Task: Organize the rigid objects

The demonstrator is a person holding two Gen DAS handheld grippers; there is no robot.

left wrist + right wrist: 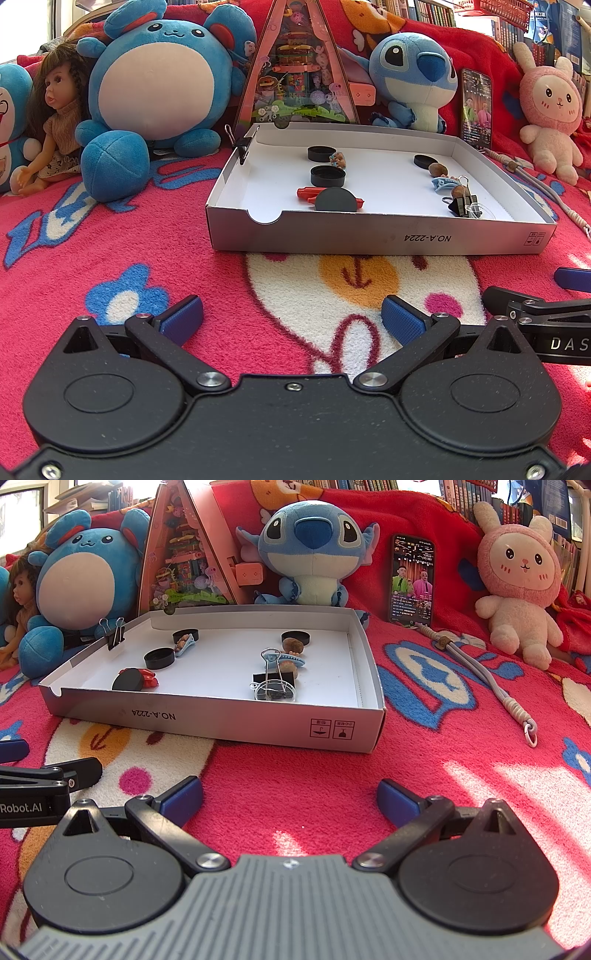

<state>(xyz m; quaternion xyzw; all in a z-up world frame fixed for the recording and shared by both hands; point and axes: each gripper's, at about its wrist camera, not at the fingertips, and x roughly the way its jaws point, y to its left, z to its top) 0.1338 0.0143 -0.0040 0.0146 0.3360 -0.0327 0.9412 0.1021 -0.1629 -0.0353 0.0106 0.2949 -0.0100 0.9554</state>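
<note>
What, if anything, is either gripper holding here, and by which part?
Nothing is held. The left gripper and right gripper both stand open over the blanket, short of the white box; its small items lie untouched inside.

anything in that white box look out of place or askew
One black cap leans tilted on the red piece near the front wall, while the other caps sit flat. A binder clip grips the box's left wall.

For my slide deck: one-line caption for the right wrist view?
Open right gripper hovers over pink blanket before white box of small rigid items.
</note>
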